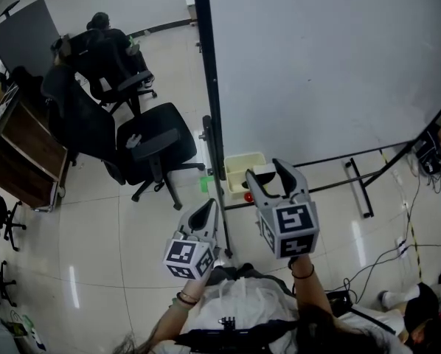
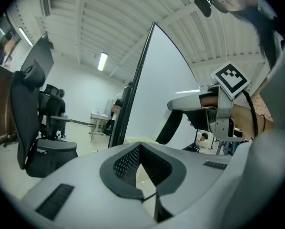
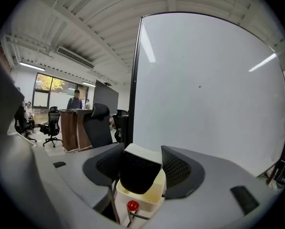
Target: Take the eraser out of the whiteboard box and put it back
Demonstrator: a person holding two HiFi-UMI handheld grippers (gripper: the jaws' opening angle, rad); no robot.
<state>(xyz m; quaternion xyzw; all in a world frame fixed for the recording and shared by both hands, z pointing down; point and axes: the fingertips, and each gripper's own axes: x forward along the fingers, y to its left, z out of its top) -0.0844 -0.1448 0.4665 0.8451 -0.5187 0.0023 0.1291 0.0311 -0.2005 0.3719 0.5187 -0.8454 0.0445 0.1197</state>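
My right gripper (image 1: pixel 267 172) is shut on the eraser (image 1: pixel 263 173), a block with a white top and black felt underside. In the right gripper view the eraser (image 3: pixel 138 173) sits between both pads, lifted just above the pale yellow whiteboard box (image 3: pixel 149 198). That box (image 1: pixel 239 167) hangs at the lower left corner of the whiteboard (image 1: pixel 324 65). My left gripper (image 1: pixel 208 206) hovers lower and to the left of the box, jaws shut with nothing between them. In the left gripper view its tips (image 2: pixel 141 144) meet, and the right gripper (image 2: pixel 180 113) shows ahead.
A small red knob (image 3: pixel 132 205) sits under the box. The whiteboard's black post (image 1: pixel 209 87) and stand foot (image 1: pixel 357 186) are near. Two black office chairs (image 1: pixel 158 142) and a wooden cabinet (image 1: pixel 21 150) stand to the left. Cables (image 1: pixel 397 249) trail on the floor at right.
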